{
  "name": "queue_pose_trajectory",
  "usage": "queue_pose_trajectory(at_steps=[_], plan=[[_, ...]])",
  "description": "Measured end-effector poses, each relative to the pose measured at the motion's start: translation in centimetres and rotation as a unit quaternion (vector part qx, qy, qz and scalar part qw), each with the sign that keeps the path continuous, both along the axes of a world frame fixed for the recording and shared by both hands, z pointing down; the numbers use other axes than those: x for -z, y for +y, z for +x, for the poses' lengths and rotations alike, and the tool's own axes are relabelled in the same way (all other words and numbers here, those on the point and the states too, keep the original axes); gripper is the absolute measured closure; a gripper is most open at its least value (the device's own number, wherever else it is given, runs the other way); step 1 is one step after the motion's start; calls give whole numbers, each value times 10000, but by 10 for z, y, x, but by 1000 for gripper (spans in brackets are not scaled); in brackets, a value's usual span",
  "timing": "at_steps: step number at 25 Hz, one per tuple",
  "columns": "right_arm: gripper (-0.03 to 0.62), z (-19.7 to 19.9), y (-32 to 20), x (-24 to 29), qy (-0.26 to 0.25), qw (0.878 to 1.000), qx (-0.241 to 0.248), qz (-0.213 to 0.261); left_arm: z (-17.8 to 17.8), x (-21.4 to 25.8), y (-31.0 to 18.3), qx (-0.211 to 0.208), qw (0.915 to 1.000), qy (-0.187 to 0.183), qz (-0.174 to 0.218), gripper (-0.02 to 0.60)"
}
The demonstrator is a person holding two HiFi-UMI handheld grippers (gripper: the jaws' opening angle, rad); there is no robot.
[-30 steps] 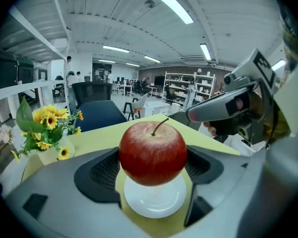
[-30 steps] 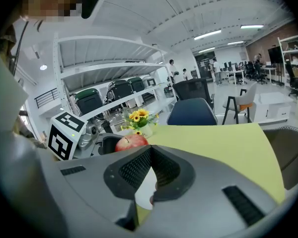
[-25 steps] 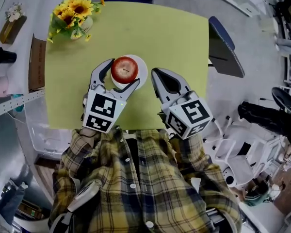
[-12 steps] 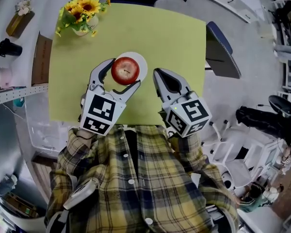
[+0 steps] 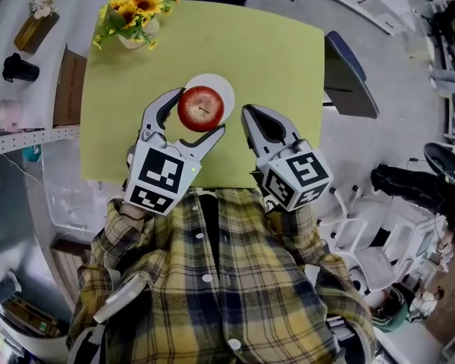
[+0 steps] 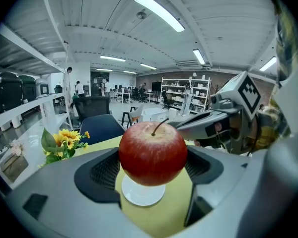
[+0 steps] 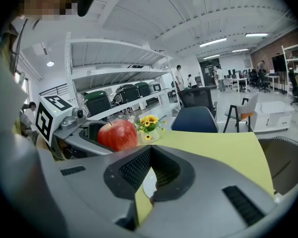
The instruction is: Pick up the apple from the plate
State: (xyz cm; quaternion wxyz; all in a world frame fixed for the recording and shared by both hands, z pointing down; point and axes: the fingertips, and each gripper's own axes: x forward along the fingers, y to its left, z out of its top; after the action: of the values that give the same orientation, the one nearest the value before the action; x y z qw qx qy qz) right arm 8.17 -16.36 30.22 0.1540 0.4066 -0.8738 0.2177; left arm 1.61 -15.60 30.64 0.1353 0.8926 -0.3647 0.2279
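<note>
A red apple (image 5: 201, 108) sits between the jaws of my left gripper (image 5: 197, 112), which is shut on it and holds it in the air. The white plate (image 5: 222, 89) lies bare on the yellow-green table (image 5: 277, 51), below and just beyond the apple. In the left gripper view the apple (image 6: 153, 153) fills the space between the two dark pads (image 6: 105, 171), with the plate (image 6: 139, 196) under it. My right gripper (image 5: 248, 114) hovers to the right of the plate, shut with nothing in it. From the right gripper view the apple (image 7: 117, 135) shows at the left.
A vase of sunflowers (image 5: 134, 12) stands at the table's far left corner. A dark blue chair (image 5: 350, 76) is at the table's right side. A black cup (image 5: 19, 68) and a bottle (image 5: 35, 24) rest on the white shelf at the left.
The left gripper has risen with the apple, which now hangs clear of the plate. The right gripper has shifted only a little.
</note>
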Motion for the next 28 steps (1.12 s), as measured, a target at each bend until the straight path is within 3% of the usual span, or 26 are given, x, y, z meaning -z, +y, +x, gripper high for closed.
queue_pose_trajectory(at_steps=[28], plan=[[597,-1,6,11,223,9996,69,128,-3,14,2,21,9997,223,111,169]])
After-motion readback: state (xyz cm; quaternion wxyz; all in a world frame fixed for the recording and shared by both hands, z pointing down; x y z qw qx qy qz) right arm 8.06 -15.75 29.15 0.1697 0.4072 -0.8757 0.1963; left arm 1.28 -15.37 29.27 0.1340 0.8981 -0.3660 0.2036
